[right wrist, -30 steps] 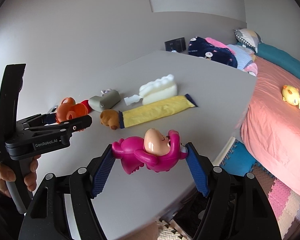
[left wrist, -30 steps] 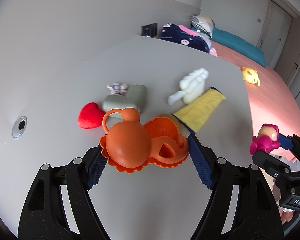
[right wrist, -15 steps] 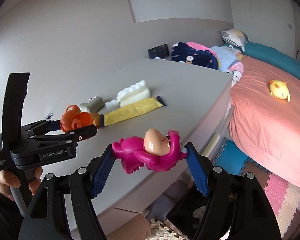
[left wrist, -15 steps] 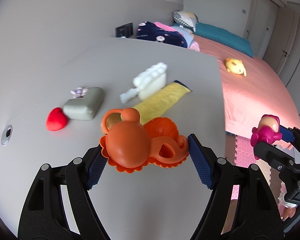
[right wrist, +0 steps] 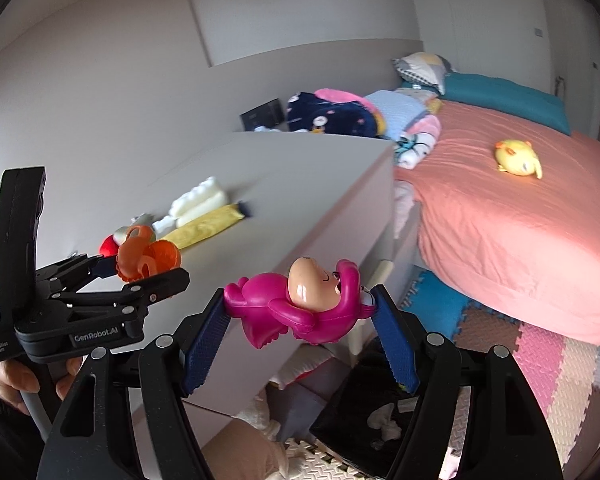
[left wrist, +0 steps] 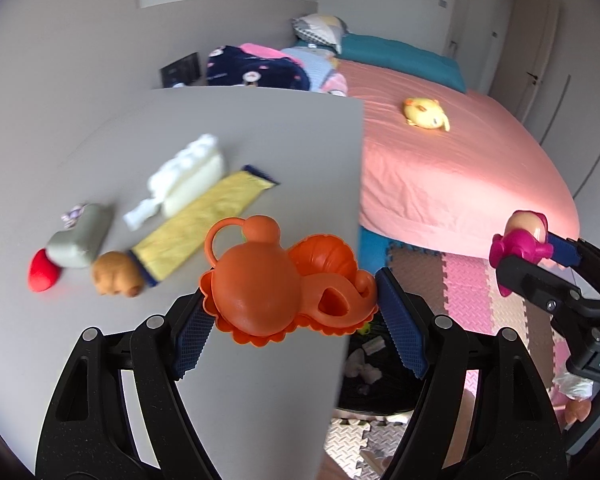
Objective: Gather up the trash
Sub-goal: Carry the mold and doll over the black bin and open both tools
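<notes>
In my left claw (left wrist: 290,312) I hold the orange moulded-plastic toy with a round body and loop handle (left wrist: 276,284), clamped between both blue ribbed pads, just past the edge of the grey worktop (left wrist: 260,148); in my right claw (right wrist: 300,326) I hold the magenta plastic doll with a bare peach-coloured head (right wrist: 300,304), gripped the same way and carried off the worktop's corner above the floor. Below both sits a dark, open bin lined with black, holding pale scraps (right wrist: 380,412), which I judge to be the drop point. Left on the worktop are a yellow flat wrapper with dark ends (left wrist: 204,228), a white crinkled packet (left wrist: 184,184), a small brown toy (left wrist: 116,274), a grey-green soft block (left wrist: 78,238) and a red heart-shaped piece (left wrist: 42,276). Risk: each item is pinched at its outer edges only, so a swing or roll could slip it out short of the bin; releasing both at once could bounce one onto the puzzle-piece foam floor mat (right wrist: 540,364). Compared with a second ago, both claws have swung away from the worktop toward the pink-covered bed (left wrist: 460,160), grips unchanged, and the bin has come into view.
</notes>
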A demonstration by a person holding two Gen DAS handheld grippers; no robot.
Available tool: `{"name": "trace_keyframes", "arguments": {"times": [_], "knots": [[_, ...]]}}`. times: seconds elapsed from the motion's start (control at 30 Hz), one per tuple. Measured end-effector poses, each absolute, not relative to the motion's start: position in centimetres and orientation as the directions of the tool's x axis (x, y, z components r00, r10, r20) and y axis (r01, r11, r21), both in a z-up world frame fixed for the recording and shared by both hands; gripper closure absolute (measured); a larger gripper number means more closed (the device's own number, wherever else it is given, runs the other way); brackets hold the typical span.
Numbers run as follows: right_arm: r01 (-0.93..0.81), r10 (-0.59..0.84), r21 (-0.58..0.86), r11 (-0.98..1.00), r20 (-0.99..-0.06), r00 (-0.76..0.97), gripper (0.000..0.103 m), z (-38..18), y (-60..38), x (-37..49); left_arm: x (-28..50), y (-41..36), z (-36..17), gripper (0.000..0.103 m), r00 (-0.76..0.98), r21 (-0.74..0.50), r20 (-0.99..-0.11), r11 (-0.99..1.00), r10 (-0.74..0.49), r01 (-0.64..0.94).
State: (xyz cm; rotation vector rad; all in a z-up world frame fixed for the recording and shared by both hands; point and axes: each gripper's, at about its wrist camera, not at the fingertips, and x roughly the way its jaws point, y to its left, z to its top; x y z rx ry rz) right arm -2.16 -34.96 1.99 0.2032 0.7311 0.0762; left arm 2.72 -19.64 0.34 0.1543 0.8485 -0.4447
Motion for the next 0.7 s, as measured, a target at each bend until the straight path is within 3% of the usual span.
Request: {"name": "trace_keyframes", "arguments": {"times": [0.7], "knots": [[0.227,-0.016,0.234,0.945,-0.663,0.749,0.031,1.8,-44.6,-5.4,0.6,-30.2,-1.3,0.028,0.473,-0.021,-0.782,0.776,-0.406,0.631]]}}
